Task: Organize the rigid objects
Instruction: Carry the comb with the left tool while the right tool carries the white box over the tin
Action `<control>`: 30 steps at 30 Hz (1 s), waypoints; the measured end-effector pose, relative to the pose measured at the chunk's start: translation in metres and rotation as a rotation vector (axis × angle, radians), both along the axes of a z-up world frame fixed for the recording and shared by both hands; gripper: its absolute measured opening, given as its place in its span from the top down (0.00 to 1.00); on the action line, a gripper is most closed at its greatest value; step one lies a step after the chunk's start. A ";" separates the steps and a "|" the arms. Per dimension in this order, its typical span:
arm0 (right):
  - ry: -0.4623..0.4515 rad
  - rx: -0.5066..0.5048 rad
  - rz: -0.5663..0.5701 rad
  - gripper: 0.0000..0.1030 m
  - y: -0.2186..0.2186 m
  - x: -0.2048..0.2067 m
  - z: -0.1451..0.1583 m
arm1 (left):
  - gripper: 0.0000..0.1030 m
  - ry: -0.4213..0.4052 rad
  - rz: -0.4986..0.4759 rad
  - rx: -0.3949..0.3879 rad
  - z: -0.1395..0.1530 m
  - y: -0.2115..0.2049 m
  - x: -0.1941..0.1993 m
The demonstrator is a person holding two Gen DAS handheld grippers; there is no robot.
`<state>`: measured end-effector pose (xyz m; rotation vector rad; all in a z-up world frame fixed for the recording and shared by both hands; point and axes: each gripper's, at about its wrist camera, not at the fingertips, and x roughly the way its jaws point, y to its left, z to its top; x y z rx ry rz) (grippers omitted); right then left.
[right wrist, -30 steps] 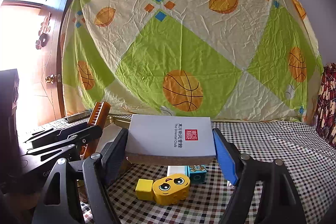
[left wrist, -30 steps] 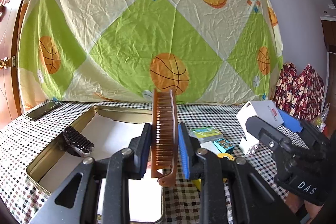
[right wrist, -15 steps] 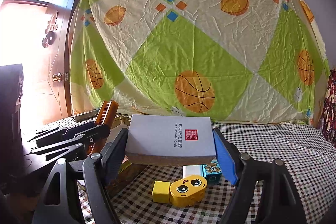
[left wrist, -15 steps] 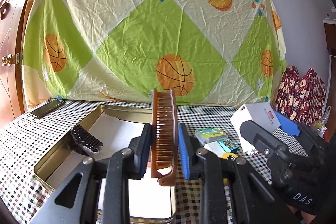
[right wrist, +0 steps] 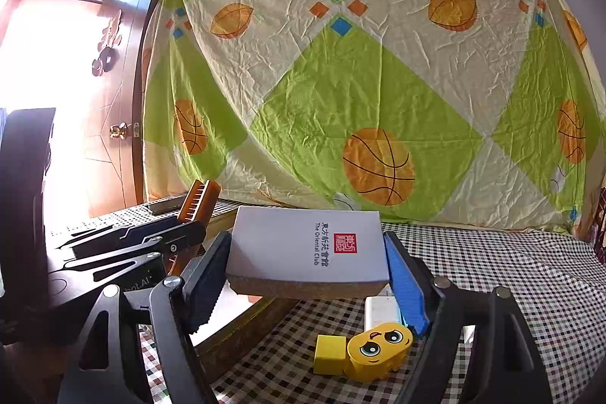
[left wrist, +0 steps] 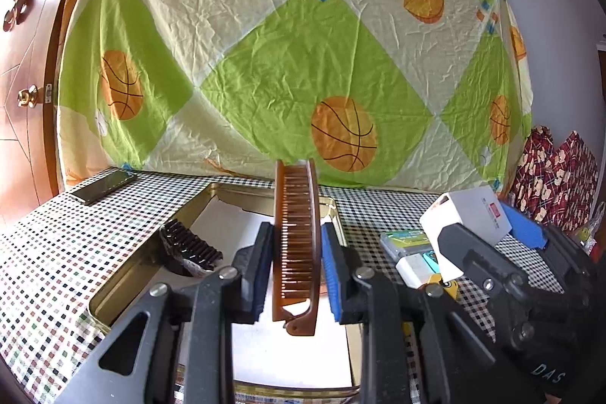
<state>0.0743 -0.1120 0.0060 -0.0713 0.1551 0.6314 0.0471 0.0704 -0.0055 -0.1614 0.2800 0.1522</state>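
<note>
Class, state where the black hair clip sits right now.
In the left wrist view, the black hair clip lies inside the gold tin tray by its left wall, left of the held brown comb.

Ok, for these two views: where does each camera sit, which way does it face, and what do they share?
Left wrist: sits on the left gripper, looking along its fingers at the gold tin and the hanging sheet; its jaws are shut on a brown comb.
Right wrist: sits on the right gripper, facing the same sheet; its jaws grip a white box.
Shared: each shows the other gripper and its load, the tin, the checked tablecloth and the yellow face toy.
</note>
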 end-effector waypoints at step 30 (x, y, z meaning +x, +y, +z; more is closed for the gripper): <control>0.003 -0.057 0.064 0.23 0.051 -0.003 -0.001 | 0.77 0.061 0.065 -0.001 -0.005 0.046 0.000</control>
